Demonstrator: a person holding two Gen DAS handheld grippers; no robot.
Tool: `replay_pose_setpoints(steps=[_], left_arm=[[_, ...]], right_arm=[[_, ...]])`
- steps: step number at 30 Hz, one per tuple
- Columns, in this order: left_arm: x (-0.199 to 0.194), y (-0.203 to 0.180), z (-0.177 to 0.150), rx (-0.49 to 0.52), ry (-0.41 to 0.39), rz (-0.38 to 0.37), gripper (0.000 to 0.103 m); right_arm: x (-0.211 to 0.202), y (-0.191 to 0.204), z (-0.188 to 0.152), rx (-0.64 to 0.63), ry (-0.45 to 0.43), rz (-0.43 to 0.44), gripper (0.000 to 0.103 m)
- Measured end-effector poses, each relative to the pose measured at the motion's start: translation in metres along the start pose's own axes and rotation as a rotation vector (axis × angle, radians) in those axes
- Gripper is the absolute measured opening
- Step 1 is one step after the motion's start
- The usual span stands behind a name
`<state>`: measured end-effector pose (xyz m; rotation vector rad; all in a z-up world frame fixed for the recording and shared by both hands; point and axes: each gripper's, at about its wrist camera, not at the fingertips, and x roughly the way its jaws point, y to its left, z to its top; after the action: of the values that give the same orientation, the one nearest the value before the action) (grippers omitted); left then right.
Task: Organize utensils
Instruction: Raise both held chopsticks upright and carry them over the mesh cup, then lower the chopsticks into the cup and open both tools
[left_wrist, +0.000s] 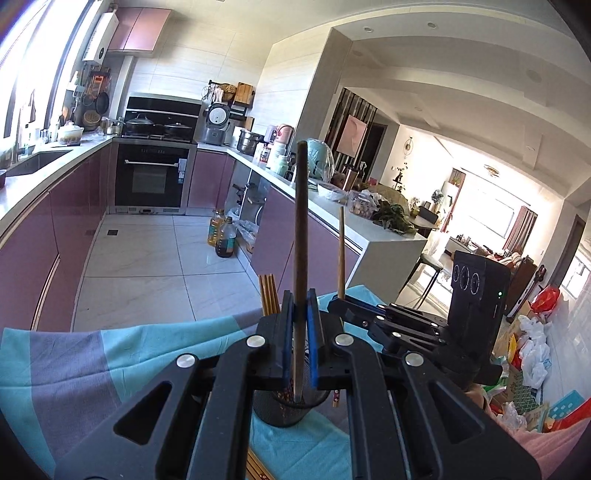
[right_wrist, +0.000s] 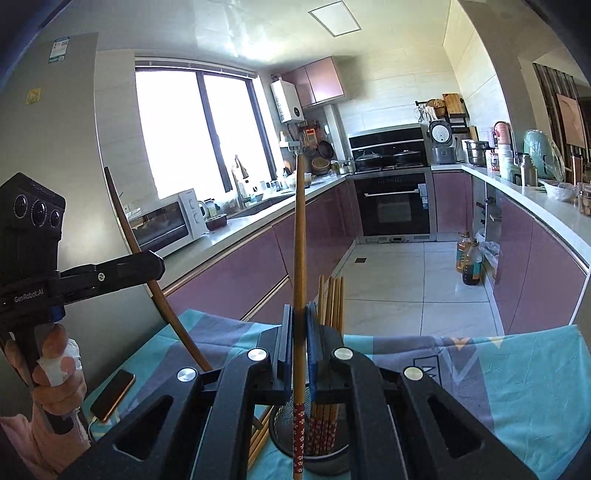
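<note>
A: Chopstick (left_wrist: 301, 236) in the left wrist view, dark one, pinched upright in the left gripper (left_wrist: 302, 325), tip down in the black mesh holder (left_wrist: 284, 410) on the cloth (left_wrist: 74, 369).

B: Right wrist view's the same deal: right gripper (right_wrist: 300, 332) clamped on a lighter chopstick (right_wrist: 299, 258) with its red patterned end just in front of the holder (right_wrist: 284, 424), more chopsticks (right_wrist: 332, 302) standing inside.

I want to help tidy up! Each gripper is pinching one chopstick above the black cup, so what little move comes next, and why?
Probably lower the right gripper so its light wooden chopstick with the red flowered end drops into the black mesh cup. That end hangs at the cup's front rim, where more chopsticks already stand. The left gripper, shut on a dark brown chopstick, could follow.
</note>
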<state>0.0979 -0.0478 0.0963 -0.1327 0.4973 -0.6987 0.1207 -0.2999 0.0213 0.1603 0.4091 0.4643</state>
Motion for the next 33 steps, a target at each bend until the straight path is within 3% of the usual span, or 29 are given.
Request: replay_pose_setpoints(steps=[6,12,33], left_arm=[[0.016,-0.007,-0.003,0.026,0.034,0.016,0.007],[0.046,-0.011,-0.01,0.048,0.123,0.036,0.007],[0.103,0.009,-0.038,0.059,0.33,0.018,0.007]], right_arm=[[0.014,-0.003,0.005,0.0,-0.02,-0.033,0.006],[0.031,-0.005,-0.006,-0.009,0.005,-0.069,0.006],[0.054,-0.013,-0.041,-0.001,0.249,-0.081,0.006]])
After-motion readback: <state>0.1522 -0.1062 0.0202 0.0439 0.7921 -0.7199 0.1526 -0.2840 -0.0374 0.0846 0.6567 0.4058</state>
